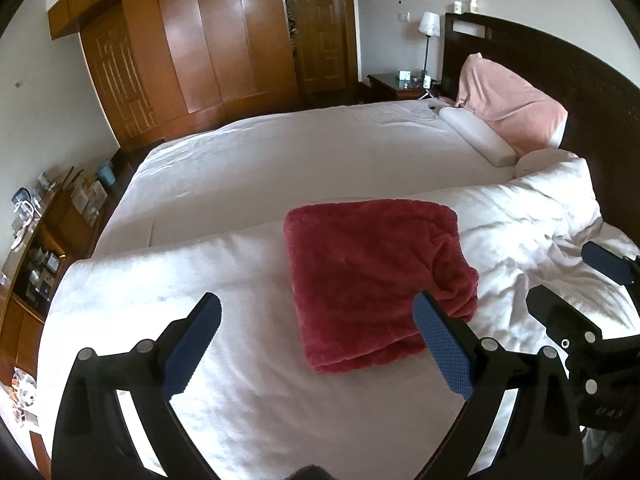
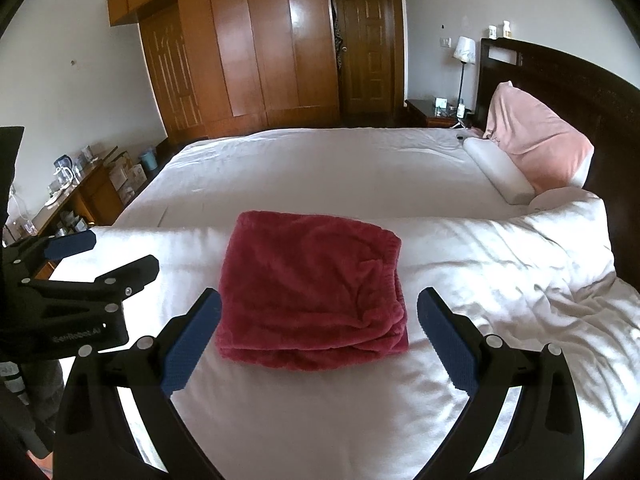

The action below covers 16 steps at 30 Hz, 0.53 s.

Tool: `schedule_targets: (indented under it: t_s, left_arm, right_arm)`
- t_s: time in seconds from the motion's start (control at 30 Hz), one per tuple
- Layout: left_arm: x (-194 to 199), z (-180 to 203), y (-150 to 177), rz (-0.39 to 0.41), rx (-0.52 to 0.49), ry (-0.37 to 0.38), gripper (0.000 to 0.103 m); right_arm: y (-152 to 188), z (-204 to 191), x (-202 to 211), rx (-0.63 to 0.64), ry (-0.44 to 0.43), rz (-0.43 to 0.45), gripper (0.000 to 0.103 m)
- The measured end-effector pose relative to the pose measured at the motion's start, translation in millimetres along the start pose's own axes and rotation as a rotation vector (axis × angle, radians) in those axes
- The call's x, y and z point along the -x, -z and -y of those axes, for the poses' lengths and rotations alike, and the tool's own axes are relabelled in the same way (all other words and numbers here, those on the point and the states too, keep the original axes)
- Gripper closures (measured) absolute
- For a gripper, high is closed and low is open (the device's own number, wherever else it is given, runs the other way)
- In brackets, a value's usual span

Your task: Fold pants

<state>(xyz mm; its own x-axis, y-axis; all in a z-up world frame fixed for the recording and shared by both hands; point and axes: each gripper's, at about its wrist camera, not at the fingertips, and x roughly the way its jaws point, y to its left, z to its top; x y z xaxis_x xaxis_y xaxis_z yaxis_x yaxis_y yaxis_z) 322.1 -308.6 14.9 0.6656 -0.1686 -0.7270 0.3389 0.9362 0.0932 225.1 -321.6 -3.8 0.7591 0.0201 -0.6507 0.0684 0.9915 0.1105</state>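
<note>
We've got the pants (image 2: 312,292) lying as a compact red fleece bundle on the white duvet (image 2: 500,280), near side of the bed, approx. centred in front of both tools. Layers stack at the near edge w/ a rounded fold line there; the bunched waistband edge sits on the right side of the bundle.

Left tool (image 1: 316,340): fingers spread wide apart, nothing between them, hanging above the duvet just short of the bundle's near edge. Its right finger overlaps the bundle's near-right corner in the left wrist view, but we can't tell if it touches. Right tool (image 2: 319,340): also spread wide, empty, lined up w/ the bundle's near edge, not gripping fabric.

Our read: folding looks done or v. nearly done — bundle is small, squared, multi-layer, and neither tool holds anything. So the step in hand is prob. release/check, not a fresh fold.

Next move, if any: tidy only. The right side looks lumpier than the left, so we'd press or tuck that edge flat, w/ a light touch so the stacked layers don't slide on the soft duvet. Fleece is thick and springy, so a pinch would need to take all layers at once. Otherwise we just back both tools away, w/o dragging a fingertip across the top layer.

Pink pillow (image 2: 536,144) and white bolster (image 2: 496,176) sit well apart at the headboard end, no interference.
</note>
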Motion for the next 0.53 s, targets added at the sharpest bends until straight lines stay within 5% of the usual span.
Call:
schedule_targets:
  t_s: [0.53]
  left_arm:
    - [-1.0,-8.1,7.4,-0.006,0.017,-0.013,0.007]
  right_arm:
    - [3.7,-1.5,-4.0,0.003,0.004,-0.013,0.004]
